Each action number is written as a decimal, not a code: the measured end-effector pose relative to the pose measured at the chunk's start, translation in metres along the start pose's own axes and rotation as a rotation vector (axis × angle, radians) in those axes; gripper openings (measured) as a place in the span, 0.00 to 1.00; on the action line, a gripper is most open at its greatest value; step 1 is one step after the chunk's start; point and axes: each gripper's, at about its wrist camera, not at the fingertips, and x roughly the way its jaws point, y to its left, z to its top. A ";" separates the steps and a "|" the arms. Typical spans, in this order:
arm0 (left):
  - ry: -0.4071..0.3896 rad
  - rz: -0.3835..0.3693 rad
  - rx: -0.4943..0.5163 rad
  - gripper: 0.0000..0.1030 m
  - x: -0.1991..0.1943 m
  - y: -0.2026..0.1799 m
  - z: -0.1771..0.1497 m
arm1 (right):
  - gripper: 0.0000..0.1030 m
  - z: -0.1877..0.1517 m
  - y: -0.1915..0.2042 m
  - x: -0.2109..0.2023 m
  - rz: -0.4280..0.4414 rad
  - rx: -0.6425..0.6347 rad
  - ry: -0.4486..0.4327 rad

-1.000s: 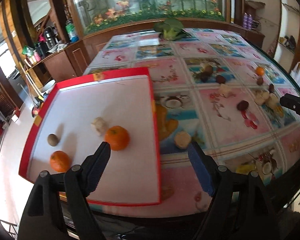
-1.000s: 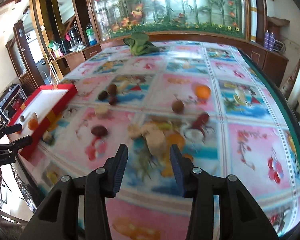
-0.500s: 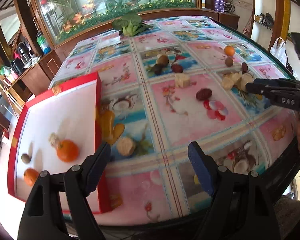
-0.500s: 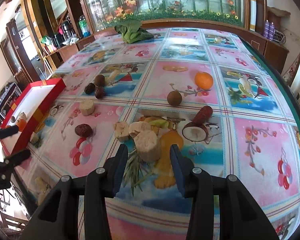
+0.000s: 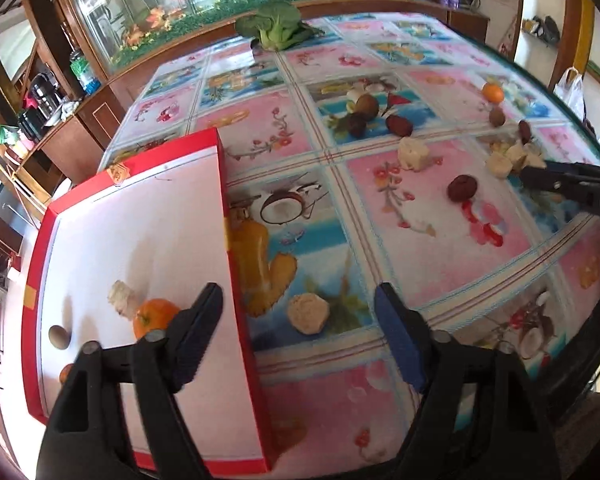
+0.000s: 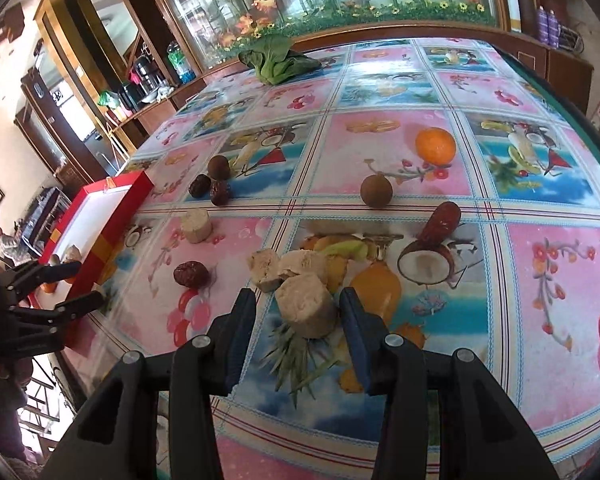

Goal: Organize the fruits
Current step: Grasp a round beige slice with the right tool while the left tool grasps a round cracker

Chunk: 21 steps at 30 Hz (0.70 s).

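— Any worry about the right two-finger gripper (image 6: 296,297)?
— Plenty. Half open, gripping nothing, straddling the pale beige stubby cylinder of cut fruit (image 6: 306,308) on the glossy fruit-print tablecloth (image 6: 540,260). Seemingly touching two more pale chunks (image 6: 284,266) behind, so could drag or knock those if closed crooked, or skid on the slick cloth
— Standing how?
— Upright on one cut face, other face up. Barely taller than wide, so hardly any long axis to line up with
— And the left black gripper (image 5: 299,290)?
— Open, just been narrowing, pinching nothing. Hovering over another pale chunk (image 5: 308,314), seen between the fingers, just beside the red-rimmed white tray (image 5: 236,280). Could clip that rim
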 end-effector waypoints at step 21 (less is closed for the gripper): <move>0.022 -0.095 0.066 0.43 0.007 -0.002 0.002 | 0.42 0.001 -0.001 0.000 0.039 0.009 0.004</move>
